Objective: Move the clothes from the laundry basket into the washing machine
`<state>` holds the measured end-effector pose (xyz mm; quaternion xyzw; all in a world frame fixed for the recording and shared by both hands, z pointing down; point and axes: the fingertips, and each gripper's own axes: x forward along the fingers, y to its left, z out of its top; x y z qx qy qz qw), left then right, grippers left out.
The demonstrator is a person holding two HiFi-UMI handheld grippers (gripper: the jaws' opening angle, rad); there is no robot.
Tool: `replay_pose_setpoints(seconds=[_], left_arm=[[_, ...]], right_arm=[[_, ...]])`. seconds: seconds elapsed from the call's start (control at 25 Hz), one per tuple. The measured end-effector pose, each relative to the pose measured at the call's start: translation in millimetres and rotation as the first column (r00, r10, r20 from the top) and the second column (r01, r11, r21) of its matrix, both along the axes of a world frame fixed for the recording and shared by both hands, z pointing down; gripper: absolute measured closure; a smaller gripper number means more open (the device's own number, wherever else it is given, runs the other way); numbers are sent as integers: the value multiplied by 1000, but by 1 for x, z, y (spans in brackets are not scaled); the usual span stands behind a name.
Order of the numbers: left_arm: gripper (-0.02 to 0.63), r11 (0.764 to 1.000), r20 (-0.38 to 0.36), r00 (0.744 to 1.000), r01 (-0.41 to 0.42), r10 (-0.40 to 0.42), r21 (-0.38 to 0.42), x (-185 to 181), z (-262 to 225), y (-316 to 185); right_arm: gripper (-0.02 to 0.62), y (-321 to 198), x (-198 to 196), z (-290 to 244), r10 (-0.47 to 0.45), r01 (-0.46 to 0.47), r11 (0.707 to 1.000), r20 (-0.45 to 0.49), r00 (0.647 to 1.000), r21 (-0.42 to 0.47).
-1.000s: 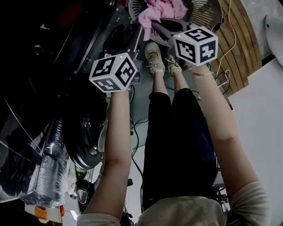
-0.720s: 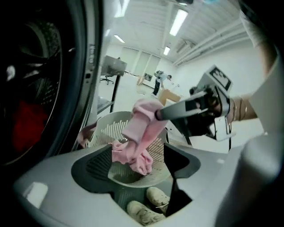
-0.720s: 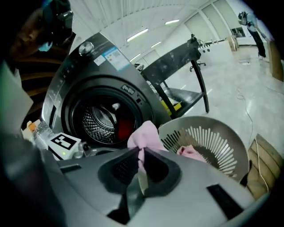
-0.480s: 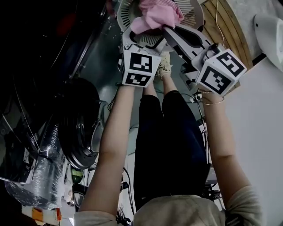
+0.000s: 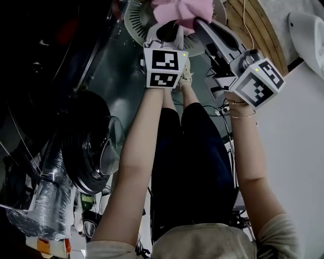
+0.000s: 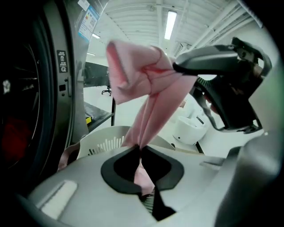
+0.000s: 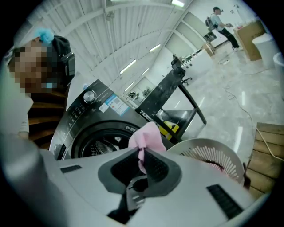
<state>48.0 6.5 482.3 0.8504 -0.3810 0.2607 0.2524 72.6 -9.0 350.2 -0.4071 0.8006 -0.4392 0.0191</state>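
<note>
Basket [image 7: 195,145] seemingly holds more pink cloth [image 7: 218,167].

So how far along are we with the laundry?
Door of the washing machine is open. In hand: the pink garment, held over the laundry basket, right gripper shut on it and left gripper having just closed on it too. Left: get it into the drum; more pink cloth shows in the basket.

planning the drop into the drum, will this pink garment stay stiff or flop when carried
Probably floppy: the pink garment folds and drapes between the left gripper, whose jaws just closed on it, and the right gripper. Likely light, since two thin pinches hold it up. Loose folds could trail or snag.
</note>
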Motion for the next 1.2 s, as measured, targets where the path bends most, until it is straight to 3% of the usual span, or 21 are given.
replay_pose_setpoints(seconds=[0.12,0.2,0.32,0.48,0.68,0.88,1.0,1.16,1.2], left_arm=[[584,998,14,998,62,-62,-3,-26,-12,6],[584,995,18,995,97,-97,1,-46,-26,8],[584,997,77,995,69,-66,-32,-71,-35,21],[584,996,135,988,81,-74,-46,-103,-41,30],[584,990,221,967,136,-126,-31,-137,-44,35],[584,984,235,957,178,-168,-22,-163,-49,30],[584,983,226,958,183,-176,-12,-167,-58,27],[584,982,193,963,187,-187,21,-170,-69,19],[584,983,192,964,181,-183,27,-170,-70,18]], right_arm=[[563,-1,12,14,27,-29,999,-55,998,-28],[563,3,12,33,-18,11,998,-106,994,-69],[561,21,-1,72,-128,104,984,-163,978,-147],[456,37,-34,109,-276,233,948,-199,940,-216],[367,49,-65,139,-394,351,897,-128,910,-267],[356,63,-68,208,-560,451,817,-311,768,-359],[335,71,-73,247,-641,508,759,-336,690,-407],[313,87,-80,290,-758,582,648,-343,555,-491],[313,90,-82,297,-778,588,621,-322,539,-518]])
